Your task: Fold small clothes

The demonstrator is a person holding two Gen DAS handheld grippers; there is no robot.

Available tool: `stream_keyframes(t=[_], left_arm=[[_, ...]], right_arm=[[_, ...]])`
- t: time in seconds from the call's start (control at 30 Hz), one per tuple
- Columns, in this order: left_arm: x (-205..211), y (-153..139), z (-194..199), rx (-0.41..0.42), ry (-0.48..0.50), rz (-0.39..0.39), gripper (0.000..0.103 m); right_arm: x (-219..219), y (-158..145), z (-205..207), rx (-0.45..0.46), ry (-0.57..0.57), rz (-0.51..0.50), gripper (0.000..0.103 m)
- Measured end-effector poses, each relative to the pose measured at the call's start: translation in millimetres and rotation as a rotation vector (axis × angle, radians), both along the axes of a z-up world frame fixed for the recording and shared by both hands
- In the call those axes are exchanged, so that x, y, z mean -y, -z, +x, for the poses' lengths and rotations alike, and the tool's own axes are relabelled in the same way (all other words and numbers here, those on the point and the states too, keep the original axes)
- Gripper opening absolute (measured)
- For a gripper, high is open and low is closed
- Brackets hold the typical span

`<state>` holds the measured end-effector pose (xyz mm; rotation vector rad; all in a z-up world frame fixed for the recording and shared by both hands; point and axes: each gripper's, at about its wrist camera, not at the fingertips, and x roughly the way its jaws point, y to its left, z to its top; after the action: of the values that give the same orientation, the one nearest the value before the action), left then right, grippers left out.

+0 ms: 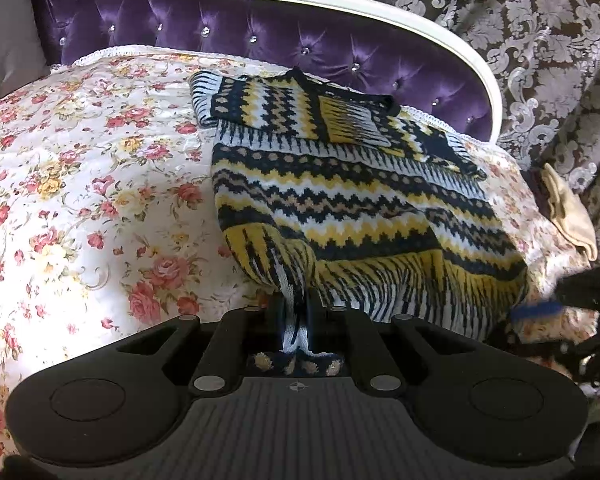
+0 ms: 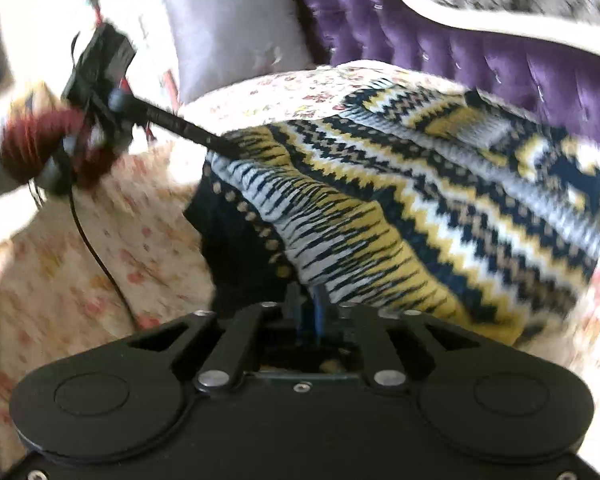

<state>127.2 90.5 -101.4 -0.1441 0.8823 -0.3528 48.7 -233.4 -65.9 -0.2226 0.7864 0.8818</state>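
Sweater (image 1: 340,200) lies centre to right of frame on the floral bedspread (image 1: 80,160), sleeves already folded in. Left gripper (image 1: 294,320), bottom centre, jaws nearly closed, pinching the hem's left corner. Right gripper (image 2: 314,312) at the hem's other end; can't tell if its half-open jaws have cloth. Risk: if right has no bite, lifting drags one corner only and the fold skews

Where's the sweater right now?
The sweater lies on the floral bedspread below the purple headboard, right of centre in the left wrist view. Its near hem is pinched in the left gripper.
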Motion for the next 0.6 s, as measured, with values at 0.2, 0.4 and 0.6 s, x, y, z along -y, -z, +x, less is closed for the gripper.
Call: stream_keyframes(t=[0.2,0.4,0.6], left_arm=[[-5,0,-3,-0.007,-0.012,-0.007,0.01],[-3,2,-1,-0.013,-0.009,-0.003,0.01],[-6,-7,10,-0.018,0.012,-0.022,0.01]], right_arm=[[-17,16,28,-0.001,-0.133,-0.175,0.065],[-6,25,44,-0.186,-0.219,-0.171,0.012],[22,-5,33,-0.109,-0.126,0.035,0.011]])
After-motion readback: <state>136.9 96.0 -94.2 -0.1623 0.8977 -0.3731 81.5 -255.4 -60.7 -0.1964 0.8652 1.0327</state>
